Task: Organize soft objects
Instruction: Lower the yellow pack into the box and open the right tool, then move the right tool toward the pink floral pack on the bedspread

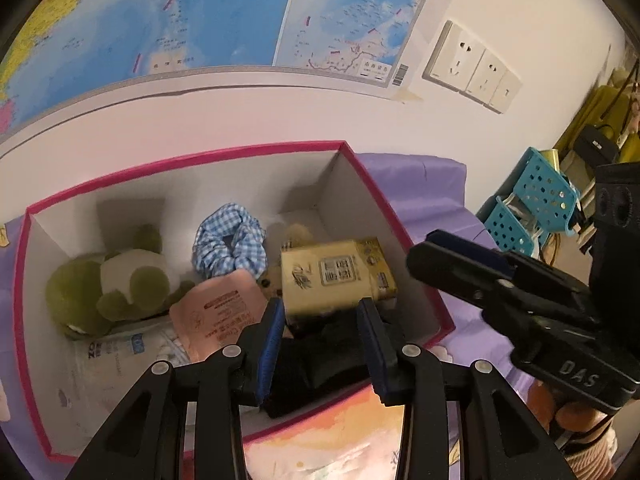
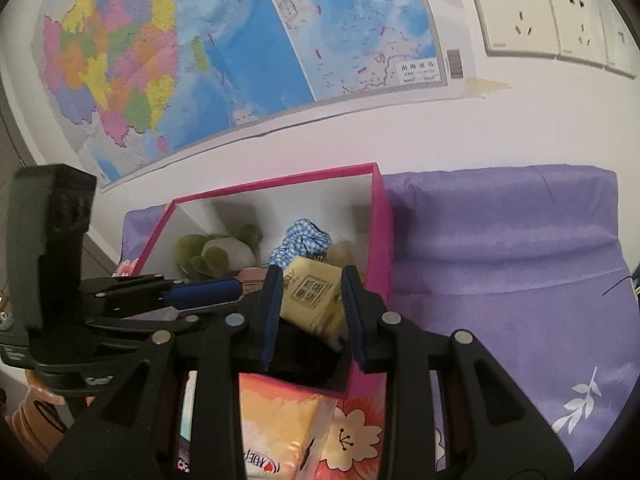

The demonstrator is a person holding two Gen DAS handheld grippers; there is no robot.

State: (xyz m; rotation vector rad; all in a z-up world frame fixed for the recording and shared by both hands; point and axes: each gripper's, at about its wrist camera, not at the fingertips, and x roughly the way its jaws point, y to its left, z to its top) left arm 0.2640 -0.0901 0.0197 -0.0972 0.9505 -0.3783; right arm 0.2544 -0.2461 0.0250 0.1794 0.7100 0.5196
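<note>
Pink box (image 1: 396,216) on purple bedspread (image 2: 500,260), wall map (image 2: 200,60), wall sockets (image 2: 520,16)

A small tan plush (image 1: 298,236) sits mostly hidden behind the yellow tissue pack (image 1: 334,272) — kind unclear.

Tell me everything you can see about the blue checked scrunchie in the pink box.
The scrunchie is a ring of gathered blue-and-white gingham cloth, soft and crumpled, with a dark hollow at its middle. It lies loosely bunched toward the back of the pink-rimmed box, near the white rear wall. The green plush sits to its left, the yellow tissue pack to its right, and a pink packet's corner reaches its front edge. No tool touches it.
</note>
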